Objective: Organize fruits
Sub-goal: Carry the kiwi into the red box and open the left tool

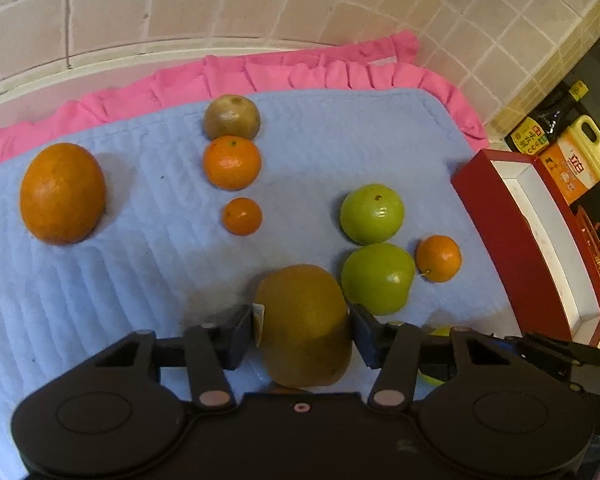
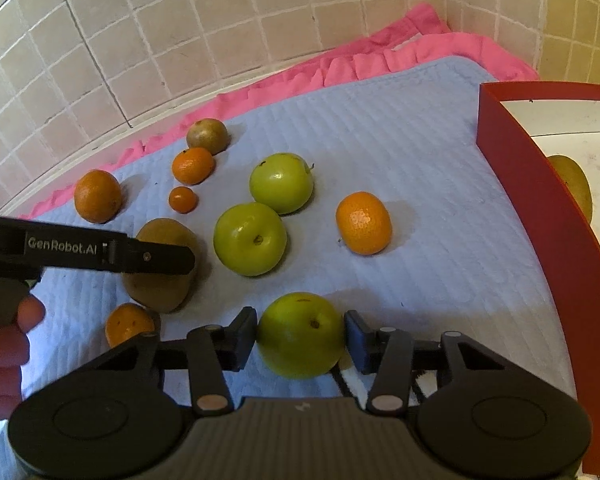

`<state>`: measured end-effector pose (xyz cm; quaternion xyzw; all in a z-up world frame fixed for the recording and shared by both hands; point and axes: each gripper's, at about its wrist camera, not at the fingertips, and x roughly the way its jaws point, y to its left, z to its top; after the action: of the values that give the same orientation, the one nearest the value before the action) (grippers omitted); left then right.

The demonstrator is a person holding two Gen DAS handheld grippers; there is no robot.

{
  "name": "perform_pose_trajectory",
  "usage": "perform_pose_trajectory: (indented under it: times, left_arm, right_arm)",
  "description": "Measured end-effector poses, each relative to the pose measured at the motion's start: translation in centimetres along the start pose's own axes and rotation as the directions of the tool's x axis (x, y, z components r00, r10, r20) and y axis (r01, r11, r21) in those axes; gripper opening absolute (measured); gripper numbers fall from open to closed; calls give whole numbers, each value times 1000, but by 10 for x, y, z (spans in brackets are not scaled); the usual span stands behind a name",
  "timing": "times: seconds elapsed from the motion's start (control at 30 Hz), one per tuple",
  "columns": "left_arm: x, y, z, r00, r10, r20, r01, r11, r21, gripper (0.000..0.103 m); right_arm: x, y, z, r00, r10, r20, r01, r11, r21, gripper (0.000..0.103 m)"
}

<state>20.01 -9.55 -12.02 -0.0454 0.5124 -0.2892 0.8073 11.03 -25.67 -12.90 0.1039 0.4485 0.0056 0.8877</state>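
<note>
Round green apple [image 2: 301,335] seated between both pads of right gripper [image 2: 300,336], low on quilted blue mat [image 2: 400,152]. Large brown pear [image 1: 303,326] likewise clamped in left gripper [image 1: 304,330], at 9 o'clock from the apple. Grasp step apparently complete on both. Next: lift clear, carry toward red-walled white-lined box [image 2: 512,184] at 3 o'clock; avoid nudging neighbouring green apples.

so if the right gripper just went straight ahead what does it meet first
The right gripper already has a green apple between its fingers, so that comes first. Beyond it, probably another green apple, though depth is unclear.
</note>
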Motion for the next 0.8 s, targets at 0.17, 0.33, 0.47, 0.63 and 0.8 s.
perform_pose_trajectory:
  times: [0.17, 0.33, 0.47, 0.63, 0.8]
  left_arm:
    - [-9, -9, -5, 999, 38, 31, -39, 999, 6, 62]
    - [-34, -20, -1, 994, 47, 96, -48, 999, 15, 62]
    - [-59, -43, 12, 984, 53, 171, -66, 995, 71, 62]
    - [-78, -95, 32, 970, -2, 242, -44, 983, 181, 62]
    - [-66, -155, 57, 966, -92, 243, 17, 955, 295, 62]
  right_arm:
    - [-18, -2, -3, 999, 29, 28, -29, 1000, -5, 50]
    - [-47, -11, -4, 996, 47, 77, -47, 999, 9, 49]
    - [-80, -25, 2, 989, 43, 142, -47, 999, 20, 49]
    - [-125, -57, 13, 973, 4, 230, -18, 998, 58, 49]
    - [-160, -106, 23, 955, -85, 283, 48, 990, 133, 50]
